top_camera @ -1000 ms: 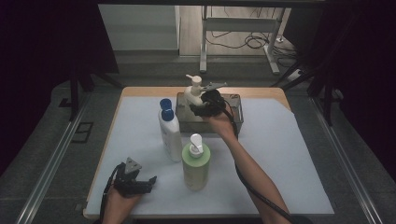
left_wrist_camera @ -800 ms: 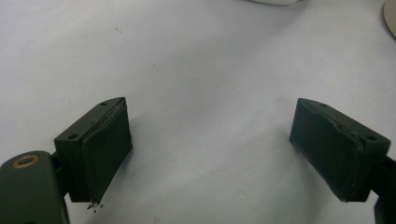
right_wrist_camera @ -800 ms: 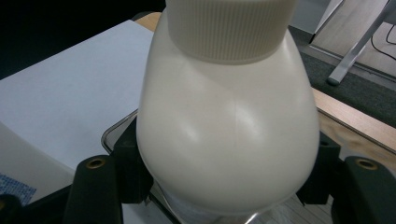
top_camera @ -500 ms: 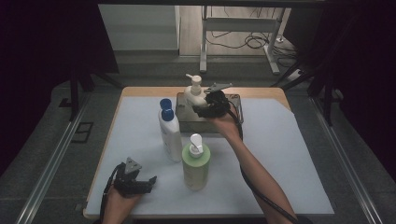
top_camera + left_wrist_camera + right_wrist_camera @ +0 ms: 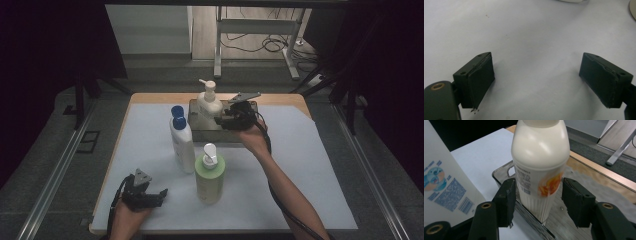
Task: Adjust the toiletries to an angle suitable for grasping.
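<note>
A cream pump bottle stands upright in the left end of a metal tray at the back of the table. My right gripper reaches in from the right at the bottle's lower body. Its jaws flank the bottle with a thin gap showing on each side. They have just been closing, and the pads do not press on it. My left gripper rests low over the white mat near the front left, jaws wide with nothing between them.
A white bottle with a blue cap stands left of centre. A pale green pump bottle stands in front of it. A white mat covers the wooden table. Dark floor and rails surround the table.
My right gripper has shifted a little to the right and nearer, away from the pump bottle, which stays upright in the tray. The left gripper has not moved.
</note>
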A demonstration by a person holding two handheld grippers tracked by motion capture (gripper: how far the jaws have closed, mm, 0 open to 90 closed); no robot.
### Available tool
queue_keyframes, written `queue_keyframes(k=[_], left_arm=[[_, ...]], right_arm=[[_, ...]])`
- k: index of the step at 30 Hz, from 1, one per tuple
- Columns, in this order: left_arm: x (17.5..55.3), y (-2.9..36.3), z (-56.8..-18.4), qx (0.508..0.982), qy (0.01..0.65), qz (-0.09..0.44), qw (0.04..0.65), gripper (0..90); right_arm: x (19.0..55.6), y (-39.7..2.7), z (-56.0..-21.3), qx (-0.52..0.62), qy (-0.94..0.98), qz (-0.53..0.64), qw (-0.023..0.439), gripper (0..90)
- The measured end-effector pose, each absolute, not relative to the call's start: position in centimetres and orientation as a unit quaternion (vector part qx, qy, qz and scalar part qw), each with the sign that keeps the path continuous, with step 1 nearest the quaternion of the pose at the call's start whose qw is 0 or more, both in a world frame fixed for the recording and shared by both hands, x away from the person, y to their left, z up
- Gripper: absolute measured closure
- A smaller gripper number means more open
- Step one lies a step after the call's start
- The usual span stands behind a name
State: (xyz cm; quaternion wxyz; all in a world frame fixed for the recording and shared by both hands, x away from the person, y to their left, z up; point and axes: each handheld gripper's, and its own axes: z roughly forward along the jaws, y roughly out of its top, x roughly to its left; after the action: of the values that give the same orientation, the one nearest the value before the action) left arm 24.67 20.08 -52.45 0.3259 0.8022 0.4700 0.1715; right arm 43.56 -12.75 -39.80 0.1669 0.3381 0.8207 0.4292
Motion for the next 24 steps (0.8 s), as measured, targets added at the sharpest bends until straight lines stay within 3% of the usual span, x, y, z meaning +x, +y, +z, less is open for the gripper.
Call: queue_keyframes(k=[7, 12, 17, 24], left_arm=[[24.7, 20.1, -52.4, 0.802, 0.47, 0.172, 0.326, 12.1], [24.7, 20.1, -52.5, 0.802, 0.47, 0.171, 0.326, 12.1], [24.7, 20.1, -52.5, 0.802, 0.47, 0.171, 0.326, 12.1], [24.7, 20.1, -52.4, 0.802, 0.47, 0.171, 0.326, 12.1]], right_arm=[[43.7, -14.4, -40.1, 0.351, 0.819, 0.421, 0.172, 49.9], [44.3, -15.1, -40.7, 0.364, 0.816, 0.416, 0.171, 58.2], [45.4, -15.1, -42.0, 0.38, 0.815, 0.403, 0.172, 77.7], [46.6, -14.1, -43.5, 0.397, 0.812, 0.395, 0.165, 89.8]])
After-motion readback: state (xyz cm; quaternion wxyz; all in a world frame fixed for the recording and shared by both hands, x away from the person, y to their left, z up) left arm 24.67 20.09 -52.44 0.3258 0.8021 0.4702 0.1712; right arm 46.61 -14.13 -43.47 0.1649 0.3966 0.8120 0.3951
